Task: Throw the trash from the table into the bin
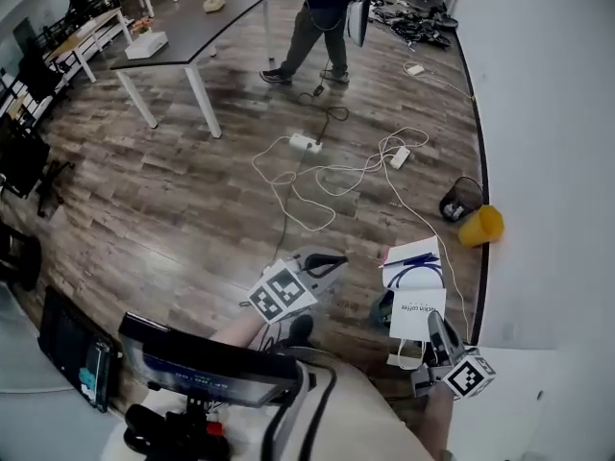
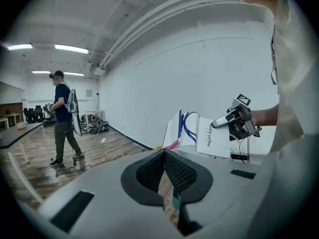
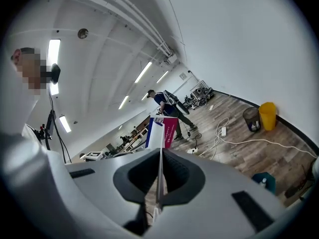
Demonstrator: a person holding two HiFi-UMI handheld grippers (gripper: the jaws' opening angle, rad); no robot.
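Note:
A white paper coffee bag (image 1: 415,291) with blue print hangs over the wooden floor, and my right gripper (image 1: 433,319) is shut on its lower edge. In the right gripper view the bag (image 3: 160,127) runs edge-on between the closed pads. My left gripper (image 1: 332,260) is shut and holds nothing; it hovers to the left of the bag. From the left gripper view the closed jaws meet at the left gripper (image 2: 164,152), with the bag (image 2: 197,133) and the right gripper (image 2: 233,119) ahead to the right. A black mesh bin (image 1: 462,198) and a yellow bin (image 1: 480,226) stand by the white wall.
White cables and power strips (image 1: 306,143) sprawl across the floor between me and the bins. A dark table (image 1: 197,29) stands far left with a white item (image 1: 146,44) on it. A person (image 1: 322,12) stands beyond. A teal object (image 3: 264,179) lies on the floor near my feet.

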